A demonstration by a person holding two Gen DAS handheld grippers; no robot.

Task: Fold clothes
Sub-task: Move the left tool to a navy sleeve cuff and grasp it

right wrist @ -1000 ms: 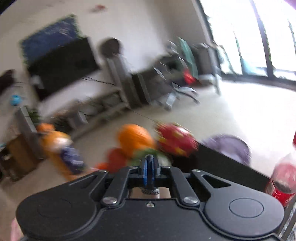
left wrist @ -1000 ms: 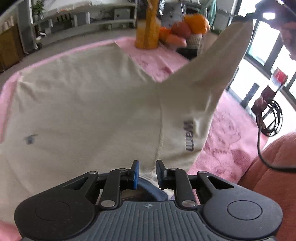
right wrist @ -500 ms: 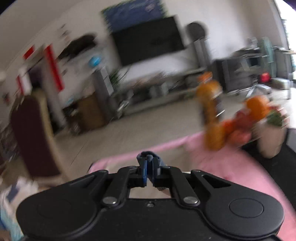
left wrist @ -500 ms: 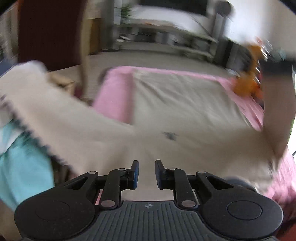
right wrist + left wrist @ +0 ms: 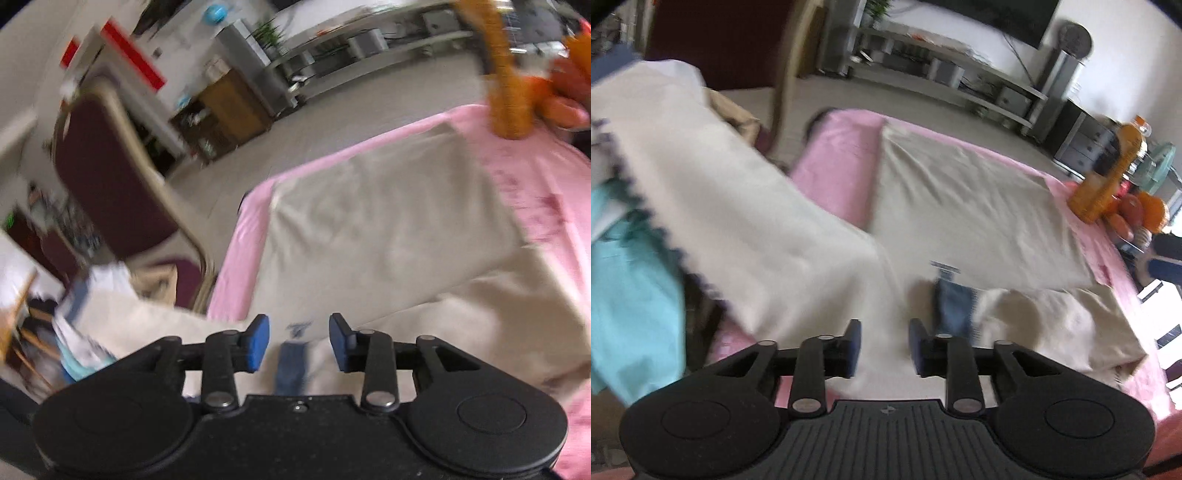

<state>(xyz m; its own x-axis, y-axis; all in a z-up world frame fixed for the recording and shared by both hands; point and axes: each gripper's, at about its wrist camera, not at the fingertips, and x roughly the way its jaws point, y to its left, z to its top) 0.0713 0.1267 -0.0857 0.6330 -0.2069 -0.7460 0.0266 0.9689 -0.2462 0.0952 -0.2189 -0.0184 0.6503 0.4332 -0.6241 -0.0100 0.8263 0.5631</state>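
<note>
- Left wrist view: the left gripper [image 5: 884,341] has its fingers [image 5: 851,341] spread with a clear gap between the blue pads and nothing clamped in it. Cream cloth shows through the gap; whether the pads touch it cannot be told.
- The cream garment [image 5: 960,229] lies spread over the pink cover [image 5: 838,173] of the desk. One sleeve hangs off the left edge, and its blue collar [image 5: 955,306] sits just beyond the right pad. A fold of the cloth lies bunched at the near right.
- A turquoise cloth [image 5: 631,295] hangs at the far left. An orange bottle [image 5: 1108,181] stands at the far right corner, beside fruit [image 5: 1141,214].
- Right wrist view: the right gripper [image 5: 299,343] also stands apart at the fingers [image 5: 256,343], wide and gripping nothing. The blue collar [image 5: 291,369] lies in the gap between them, low, on the cream garment [image 5: 369,229].
- A dark red chair [image 5: 107,181] stands left of the desk. The view is motion-blurred.
</note>
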